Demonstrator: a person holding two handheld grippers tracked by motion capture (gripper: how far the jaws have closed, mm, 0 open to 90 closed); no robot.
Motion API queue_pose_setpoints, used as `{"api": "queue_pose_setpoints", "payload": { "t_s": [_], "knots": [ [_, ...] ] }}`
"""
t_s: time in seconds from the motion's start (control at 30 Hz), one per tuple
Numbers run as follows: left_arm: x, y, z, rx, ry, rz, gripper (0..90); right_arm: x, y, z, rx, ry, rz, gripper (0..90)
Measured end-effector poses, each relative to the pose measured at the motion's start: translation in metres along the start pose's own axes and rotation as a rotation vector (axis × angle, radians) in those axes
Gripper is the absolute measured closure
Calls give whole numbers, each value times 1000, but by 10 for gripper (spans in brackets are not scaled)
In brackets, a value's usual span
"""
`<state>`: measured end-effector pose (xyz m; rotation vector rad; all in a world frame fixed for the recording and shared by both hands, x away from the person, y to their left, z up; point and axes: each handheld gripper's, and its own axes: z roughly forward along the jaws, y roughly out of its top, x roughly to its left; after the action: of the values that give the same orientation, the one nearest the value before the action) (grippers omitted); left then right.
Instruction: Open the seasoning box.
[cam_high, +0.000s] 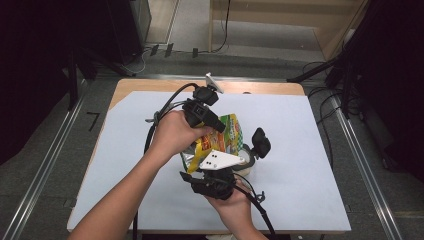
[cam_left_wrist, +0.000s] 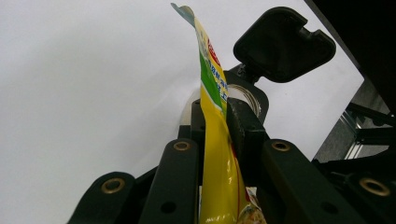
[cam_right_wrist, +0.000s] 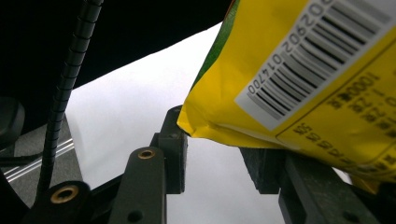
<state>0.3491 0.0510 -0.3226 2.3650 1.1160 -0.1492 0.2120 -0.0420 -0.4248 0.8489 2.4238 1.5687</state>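
With our left tool (cam_left_wrist: 215, 116) we pinch the yellow snack pouch (cam_high: 220, 142) by its flat edge, holding it up off the white bench (cam_high: 300, 150) just ahead of the tool. A white container with an open black flip lid (cam_high: 260, 142) sits right beneath, likely to receive the contents. Our right tool (cam_right_wrist: 219, 158) stands spread under the pouch's lower corner; the pouch rests over one jaw, probably steadying it for a tear or pour.
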Motion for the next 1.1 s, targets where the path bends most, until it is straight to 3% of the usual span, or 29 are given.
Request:
{"api": "queue_pose_setpoints", "payload": {
  "t_s": [1.1],
  "knots": [
    [1, -1, 1, -27, -7, 8, 819, -2, -1, 2, 6, -10, -8, 647]
  ]
}}
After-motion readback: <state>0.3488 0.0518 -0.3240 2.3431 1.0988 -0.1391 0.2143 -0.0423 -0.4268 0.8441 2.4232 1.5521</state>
